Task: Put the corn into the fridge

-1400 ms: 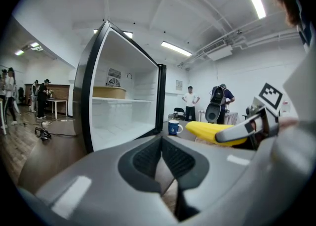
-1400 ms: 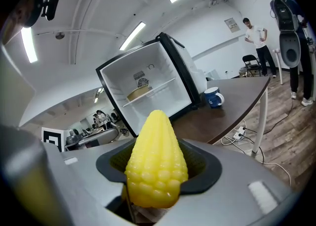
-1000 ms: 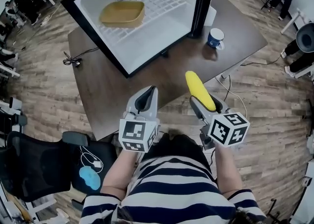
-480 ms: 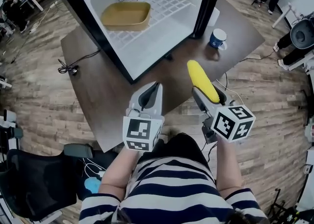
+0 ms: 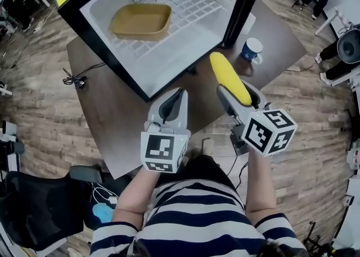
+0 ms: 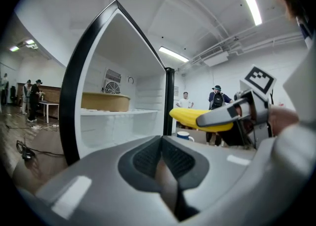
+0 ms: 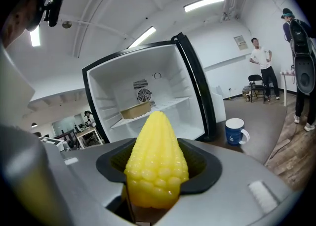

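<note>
A yellow corn cob (image 5: 228, 77) (image 7: 156, 164) sticks out forward from my right gripper (image 5: 239, 96), which is shut on it. The cob's tip hangs over the table's near edge, short of the open fridge (image 5: 169, 53). The fridge (image 7: 148, 101) stands on the table with its door swung open and a white wire shelf inside. My left gripper (image 5: 171, 107) is shut with nothing in it, level with the right one and just left of it. In the left gripper view the corn (image 6: 197, 118) shows at right, held by the other gripper.
A tan tray (image 5: 140, 21) lies on the fridge shelf at the back left. A blue mug (image 5: 250, 50) stands on the dark table (image 5: 112, 104) right of the fridge door. A cable (image 5: 76, 76) trails off the table's left. People stand in the room behind.
Both grippers have moved forward toward the fridge. The corn now reaches further over the table edge, nearer the fridge opening.
</note>
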